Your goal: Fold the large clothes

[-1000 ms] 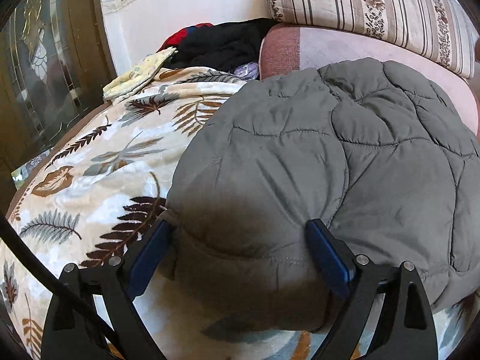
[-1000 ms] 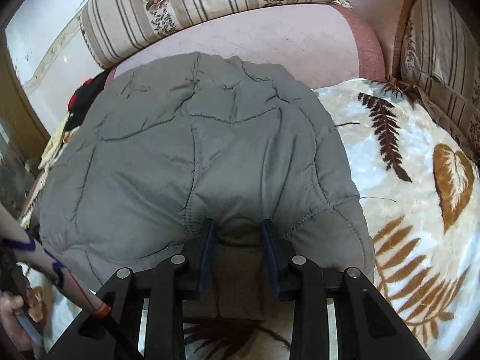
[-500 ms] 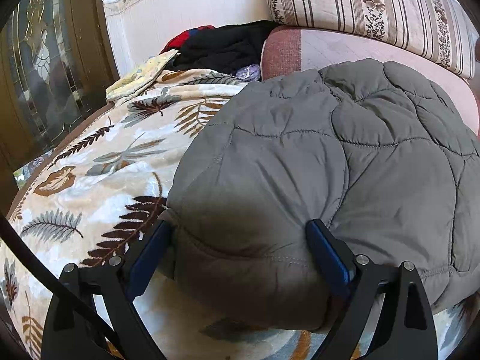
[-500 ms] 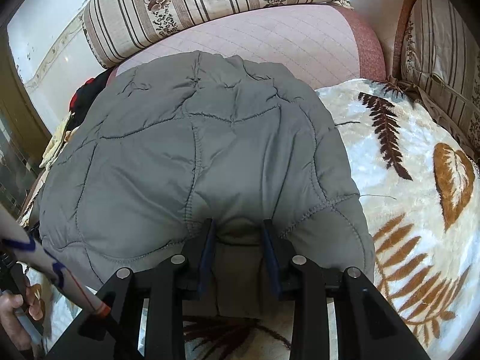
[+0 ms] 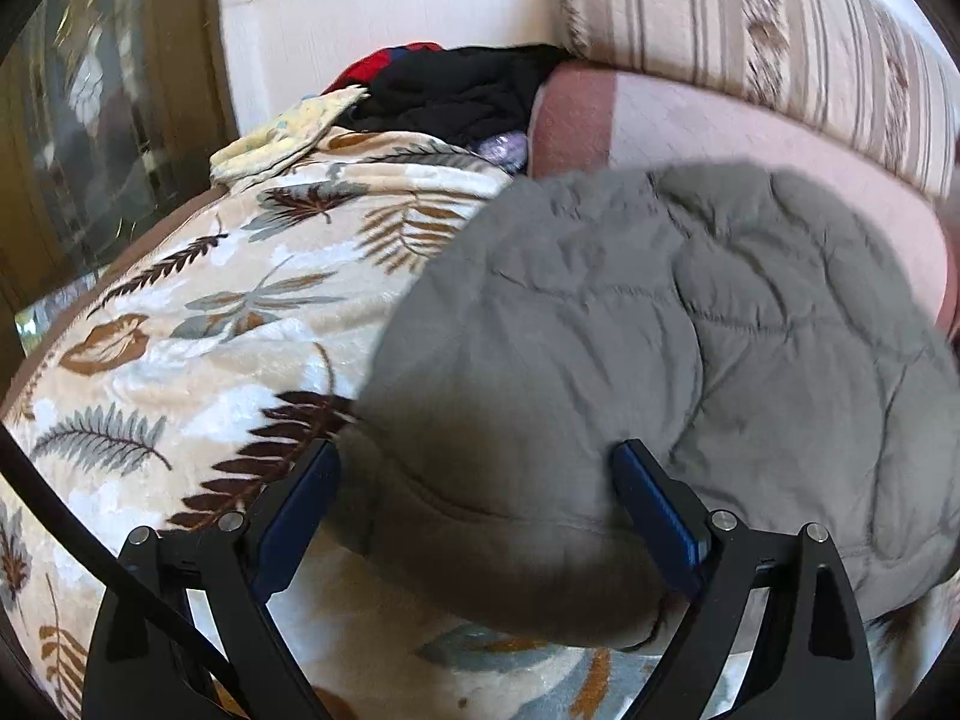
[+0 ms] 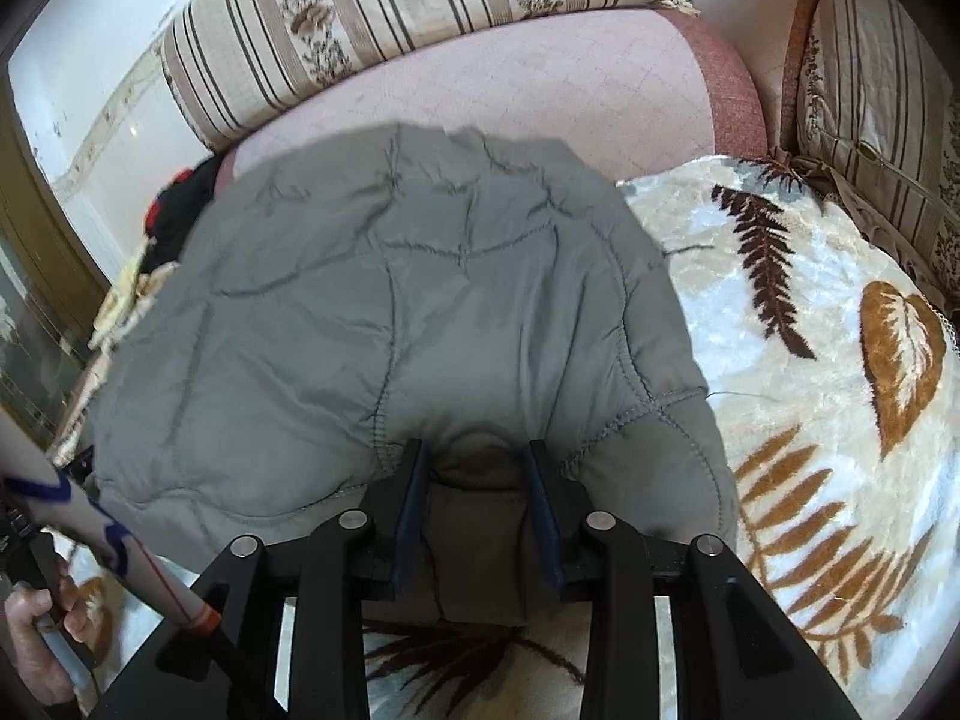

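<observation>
Left gripper [image 5: 474,462] stands spread wide, its blue pads on either side of the near left corner of the jacket [image 5: 660,348], with a thick folded edge of grey quilted cloth bulging between them. Whether the pads press the cloth cannot be told; the right pad [image 5: 651,498] touches it, and the left one lies just beside the hem. This view is blurred, so the stitching reads only faintly.

To the far left a dark glazed door [image 5: 90,138] is smeared and cut off by the lens edge. A leaf-print blanket [image 5: 198,324] covers the bed under the jacket. At its far end lie a pale yellow cloth [image 5: 282,135] and a heap of black and red clothes [image 5: 456,90], partly hidden behind the blanket's fold.

The jacket lies spread in the middle, its far edge over a pink cushion [image 6: 480,84]. A striped cushion [image 6: 390,6] sits behind that.

Right gripper [image 6: 477,465] is narrowed, pinching a bunched fold at the jacket's near hem; the cloth fills the gap between its pads. In the right wrist view's lower left corner a hand [image 6: 36,642] and a white tube with blue marks [image 6: 90,516] show, both cut off. At far right another striped cushion [image 6: 882,90] is partly out of frame.
</observation>
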### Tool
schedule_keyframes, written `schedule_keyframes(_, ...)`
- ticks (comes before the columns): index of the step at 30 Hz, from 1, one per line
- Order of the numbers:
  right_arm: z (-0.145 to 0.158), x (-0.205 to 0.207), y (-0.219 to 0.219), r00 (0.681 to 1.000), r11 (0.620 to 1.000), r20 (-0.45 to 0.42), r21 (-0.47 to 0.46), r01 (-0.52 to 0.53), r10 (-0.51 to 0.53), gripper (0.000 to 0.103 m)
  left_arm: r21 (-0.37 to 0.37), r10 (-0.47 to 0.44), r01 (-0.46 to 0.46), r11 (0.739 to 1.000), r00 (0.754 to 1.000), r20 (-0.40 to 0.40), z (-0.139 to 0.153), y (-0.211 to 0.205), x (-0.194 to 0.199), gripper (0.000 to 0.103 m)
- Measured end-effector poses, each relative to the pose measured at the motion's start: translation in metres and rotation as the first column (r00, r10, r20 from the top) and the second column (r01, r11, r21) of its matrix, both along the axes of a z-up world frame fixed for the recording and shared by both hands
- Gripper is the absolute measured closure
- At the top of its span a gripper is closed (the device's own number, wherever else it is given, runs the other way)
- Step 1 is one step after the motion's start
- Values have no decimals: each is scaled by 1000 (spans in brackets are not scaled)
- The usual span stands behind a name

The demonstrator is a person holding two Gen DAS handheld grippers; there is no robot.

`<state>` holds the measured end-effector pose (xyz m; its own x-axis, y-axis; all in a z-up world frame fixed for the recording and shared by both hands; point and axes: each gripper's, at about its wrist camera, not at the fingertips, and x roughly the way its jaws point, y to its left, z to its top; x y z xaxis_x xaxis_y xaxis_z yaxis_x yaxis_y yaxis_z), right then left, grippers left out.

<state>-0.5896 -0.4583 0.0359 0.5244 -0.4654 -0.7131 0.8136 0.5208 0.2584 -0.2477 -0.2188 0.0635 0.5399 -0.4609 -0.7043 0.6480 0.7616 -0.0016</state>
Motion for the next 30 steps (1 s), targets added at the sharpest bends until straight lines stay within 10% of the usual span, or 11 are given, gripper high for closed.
schedule_keyframes(5,11,-12,-1,999,999,17,-15,38,-38,51,29,27,-24,999,992,-123,-11,11,26,11)
schedule_keyframes(11,2,-17,-9,999,996,25,79,31,-33,51,-63,18,-45,997,927,-374,-24,28,55,11)
schedule_keyframes(16,17,-53,-18,980,986,150,124,112,-130,30,-143,60,-136,980,896,-439,-11,59,71,11)
schedule_keyframes(24,1,-90,-31,932,936,235,286,206,-277,26,-214,10,-194,957,763,-646,-35,70,81,11)
schedule_keyframes(30,-18,-109,-39,891,890,289,398,223,-352,22,-228,-9,-198,953,736,-677,-46,60,78,11)
